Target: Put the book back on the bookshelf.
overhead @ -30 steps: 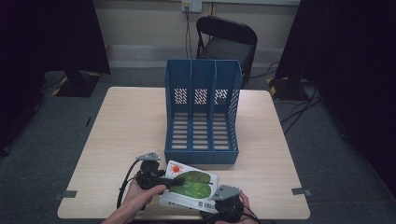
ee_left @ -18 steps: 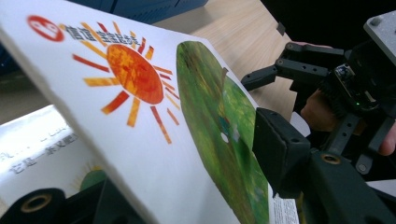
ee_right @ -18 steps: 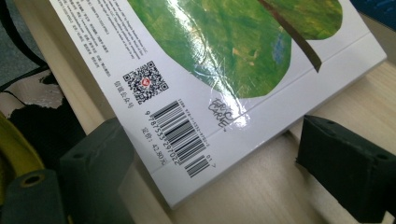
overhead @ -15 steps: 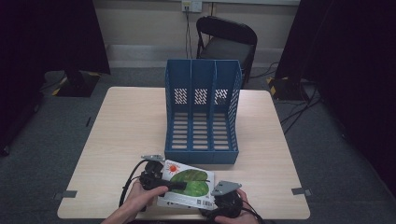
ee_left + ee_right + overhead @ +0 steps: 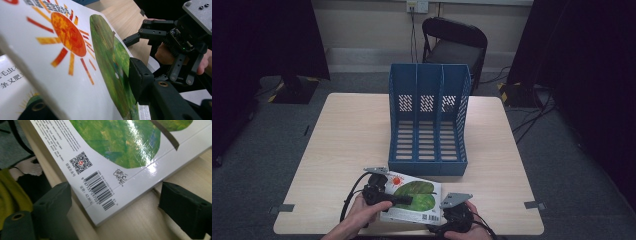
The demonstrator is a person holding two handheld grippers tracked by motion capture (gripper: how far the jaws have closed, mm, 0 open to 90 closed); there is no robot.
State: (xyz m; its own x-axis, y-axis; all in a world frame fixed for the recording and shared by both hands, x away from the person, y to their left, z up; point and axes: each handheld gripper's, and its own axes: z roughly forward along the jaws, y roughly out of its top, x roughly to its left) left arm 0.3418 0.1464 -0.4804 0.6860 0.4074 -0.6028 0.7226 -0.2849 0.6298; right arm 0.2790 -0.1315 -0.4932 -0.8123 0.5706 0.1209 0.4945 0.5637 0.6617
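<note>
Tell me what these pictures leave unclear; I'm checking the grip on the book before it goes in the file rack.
- Left hand-held gripper: its second jaw is hidden behind the book in the left gripper view; its jaws have just been closing on the book.
- Book's title: cut off by the top edge in the left gripper view, too small in the high view.
- Right hand-held gripper: jaws open around the book's corner; whether either touches is unclear.

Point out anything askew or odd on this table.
The book lies skewed to the table's near edge, one corner tipped up in the left tool, whose jaws have just been closing on its cover. The right tool stands open around the barcode corner. The blue file rack sits square. Nothing looks damaged.
</note>
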